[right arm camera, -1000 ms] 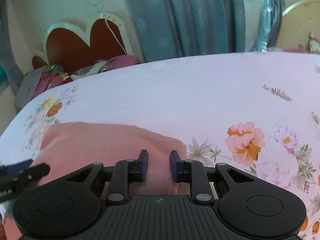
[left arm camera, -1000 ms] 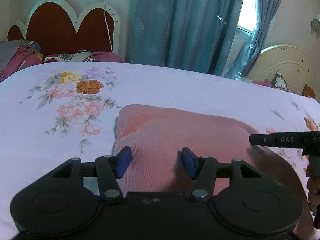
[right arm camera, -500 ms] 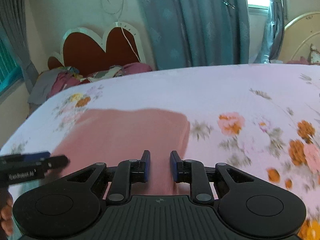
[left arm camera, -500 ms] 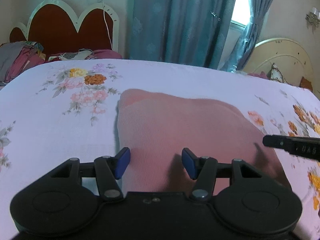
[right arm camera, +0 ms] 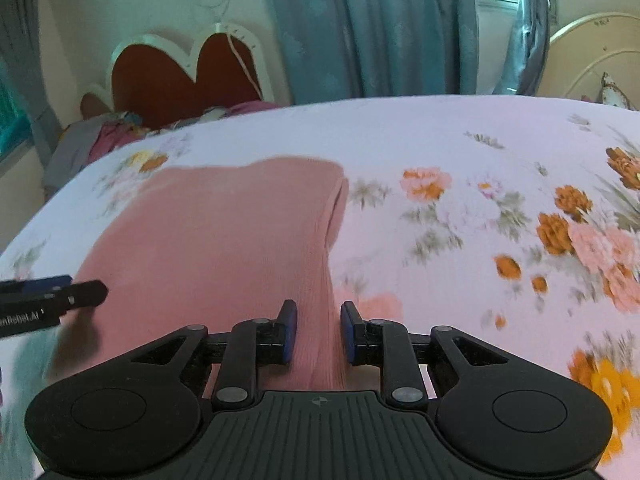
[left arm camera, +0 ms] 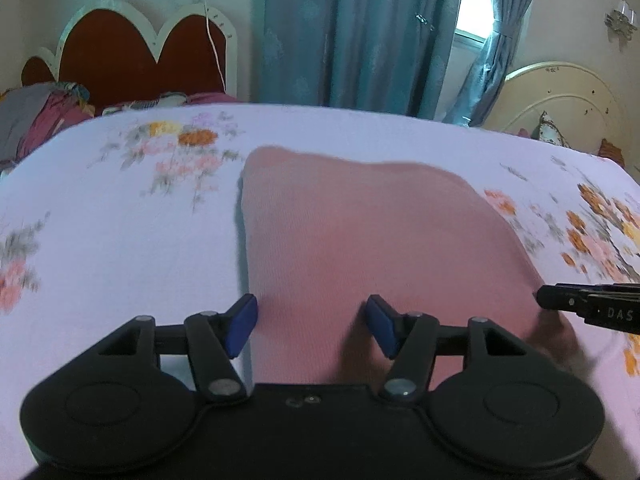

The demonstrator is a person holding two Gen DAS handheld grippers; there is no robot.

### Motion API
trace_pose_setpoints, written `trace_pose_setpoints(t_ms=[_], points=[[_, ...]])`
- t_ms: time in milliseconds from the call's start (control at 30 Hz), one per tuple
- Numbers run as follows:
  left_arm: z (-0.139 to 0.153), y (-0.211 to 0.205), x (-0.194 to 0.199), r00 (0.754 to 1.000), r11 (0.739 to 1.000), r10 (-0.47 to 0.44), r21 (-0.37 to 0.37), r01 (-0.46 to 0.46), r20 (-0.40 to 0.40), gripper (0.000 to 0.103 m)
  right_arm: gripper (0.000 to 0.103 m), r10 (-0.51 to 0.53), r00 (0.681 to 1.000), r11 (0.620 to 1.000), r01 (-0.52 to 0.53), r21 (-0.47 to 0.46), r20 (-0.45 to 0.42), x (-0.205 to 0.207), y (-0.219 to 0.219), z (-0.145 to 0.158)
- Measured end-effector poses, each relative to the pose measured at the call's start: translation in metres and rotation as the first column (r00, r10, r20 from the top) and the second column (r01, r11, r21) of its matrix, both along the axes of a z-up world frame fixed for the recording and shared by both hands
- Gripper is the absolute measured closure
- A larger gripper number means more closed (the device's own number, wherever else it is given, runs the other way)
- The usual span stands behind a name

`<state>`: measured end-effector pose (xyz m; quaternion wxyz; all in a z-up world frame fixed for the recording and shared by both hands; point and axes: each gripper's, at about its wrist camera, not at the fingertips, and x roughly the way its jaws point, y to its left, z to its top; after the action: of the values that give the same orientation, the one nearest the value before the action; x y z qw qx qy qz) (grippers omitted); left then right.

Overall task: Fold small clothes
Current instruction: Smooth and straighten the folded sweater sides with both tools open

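Looking down over the bed [left arm camera: 100, 260] from both wrists: floral sheet spread flat, blue curtain [left arm camera: 340, 32] and a red scalloped headboard [left arm camera: 120, 56] behind it. A heap of other clothes [left arm camera: 36, 120] sits off at the head end, well apart from the work.

The pink garment [left arm camera: 380, 240] lies flat in the middle of the sheet as a rough rectangle, already doubled over. The right wrist view shows stacked layers along its right edge. My read is that it sits here because the sheet gives a wide, flat surface to fold against. Its long axis looks to run away from me, near edge by the grippers and far edge toward the curtain, though the fisheye makes that a judgement. Sides are roughly parallel and the far corners are rounded.

My left gripper [left arm camera: 312, 324] hangs over the near left part of the garment. Its jaws stand apart and have just been opening a little further. Pink cloth shows in the gap, but the pads do not press on it.

My right gripper [right arm camera: 316, 332] sits at the near right edge, jaws drawn close with a narrow gap. The garment's edge runs through that gap, and I cannot tell whether the pads pinch it or just frame it.

Both grippers sit at the near corners, which I judge suits lifting the near edge for the next fold.
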<state>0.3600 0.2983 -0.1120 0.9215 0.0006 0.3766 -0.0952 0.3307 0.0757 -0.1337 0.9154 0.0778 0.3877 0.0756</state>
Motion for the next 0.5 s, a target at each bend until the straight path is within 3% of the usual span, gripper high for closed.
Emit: trace_pose_setpoints(t_ms=[167,500], points=[[-0.023,0.001,-0.011,0.998,1.0,0.014,-0.002,-0.014,-0.056,0.042,0.08,-0.011,0.999,1.0,0.011,-0.007,-0.039,0.002,0.0,-0.022],[-0.027,-0.004,-0.016,0.997,0.999,0.047,0.002,-0.047,-0.06,0.038,0.079,0.001,0.999,0.999,0.001,0.041,-0.049,0.002,-0.01,-0.026]])
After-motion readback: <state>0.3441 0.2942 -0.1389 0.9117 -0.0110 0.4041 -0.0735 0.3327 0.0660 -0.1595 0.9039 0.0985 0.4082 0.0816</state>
